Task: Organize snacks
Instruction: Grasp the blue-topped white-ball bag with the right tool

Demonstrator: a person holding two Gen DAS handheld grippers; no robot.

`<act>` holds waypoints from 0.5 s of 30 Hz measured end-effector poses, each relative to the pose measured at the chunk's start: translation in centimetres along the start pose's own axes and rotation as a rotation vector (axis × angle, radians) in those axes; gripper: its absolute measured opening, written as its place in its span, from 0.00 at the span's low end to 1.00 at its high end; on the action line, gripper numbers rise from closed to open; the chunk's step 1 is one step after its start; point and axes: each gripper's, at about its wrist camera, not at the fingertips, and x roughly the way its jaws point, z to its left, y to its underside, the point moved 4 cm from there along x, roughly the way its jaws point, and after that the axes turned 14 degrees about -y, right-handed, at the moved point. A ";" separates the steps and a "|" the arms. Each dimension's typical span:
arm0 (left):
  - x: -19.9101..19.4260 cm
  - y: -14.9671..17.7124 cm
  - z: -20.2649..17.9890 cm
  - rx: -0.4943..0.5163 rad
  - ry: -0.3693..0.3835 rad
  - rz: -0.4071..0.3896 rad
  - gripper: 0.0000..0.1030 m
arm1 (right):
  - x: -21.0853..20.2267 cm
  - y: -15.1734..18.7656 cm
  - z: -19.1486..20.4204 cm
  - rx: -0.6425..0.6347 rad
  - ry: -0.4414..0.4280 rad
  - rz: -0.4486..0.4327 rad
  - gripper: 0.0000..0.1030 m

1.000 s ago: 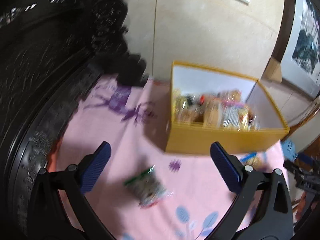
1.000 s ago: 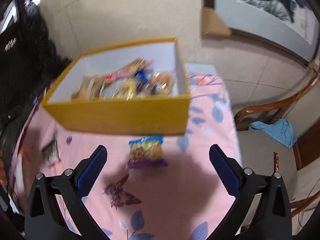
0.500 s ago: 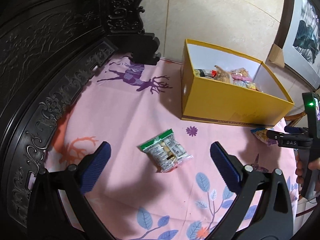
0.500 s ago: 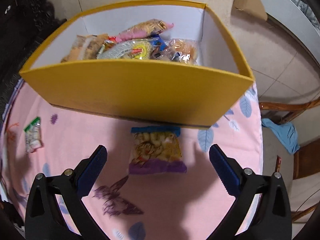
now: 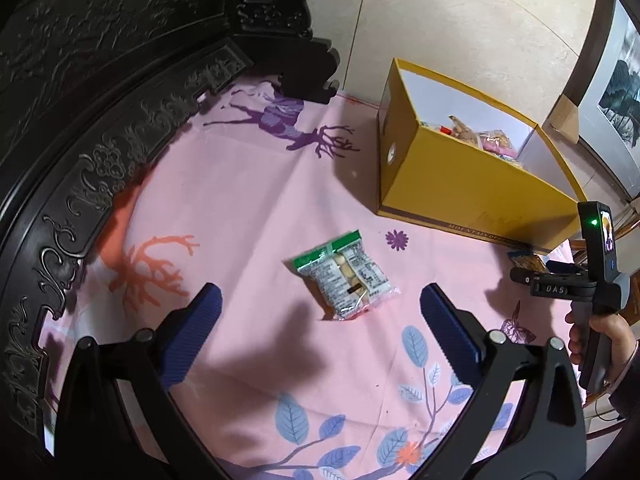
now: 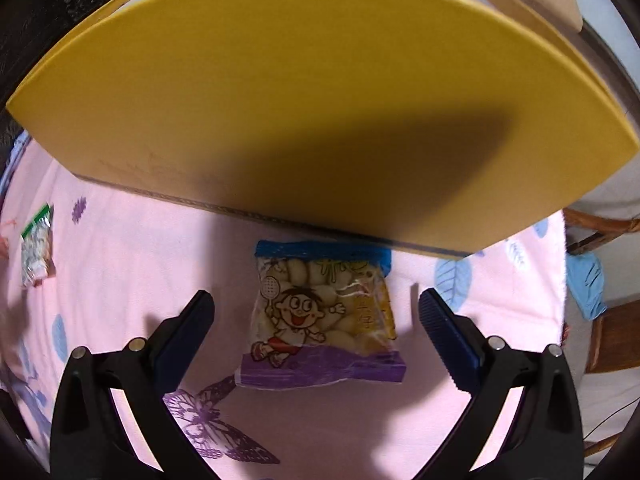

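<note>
**Helper:** Where do your claws stand?

**Me:** Both are spread wide and carry nothing. My right claw (image 6: 316, 312) hangs low over the cartoon snack bag (image 6: 322, 322), which lies flat on the pink cloth (image 6: 132, 240) of the counter, its blue top edge just beside the foot of the yellow box (image 6: 304, 92). My left claw (image 5: 318, 314) is lined up on the green-topped packet (image 5: 344, 276), well apart from the box and skewed on the cloth.

**Helper:** How would you take the cartoon bag?

**Me:** I judge the bag is puffy and slippery, so I would come straight down, keep it centred between the fingers (image 6: 444, 326), and pinch across its middle width, not the crimped ends. A slow close should stop it squirting out.

**Helper:** Any room to worry about?

**Me:** The box wall rises right ahead, so I'd lift well up before carrying forward, or I may catch its rim. To my right the cloth ends at the counter's edge, with a chair (image 6: 600, 228) beyond. The left packet has open cloth all around; the dark carved furniture (image 5: 100, 128) is off to the left side.
</note>
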 end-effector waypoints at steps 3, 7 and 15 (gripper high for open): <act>0.0 0.1 0.3 -0.021 0.020 0.004 0.98 | 0.4 -0.3 -0.1 -0.003 0.016 0.017 0.82; 0.1 0.3 0.4 -0.057 0.047 0.018 0.98 | 0.3 -0.1 0.4 -0.038 0.034 0.014 0.72; 0.1 0.8 -0.3 -0.030 0.052 0.034 0.98 | -0.7 2.0 1.7 -0.035 0.016 -0.013 0.56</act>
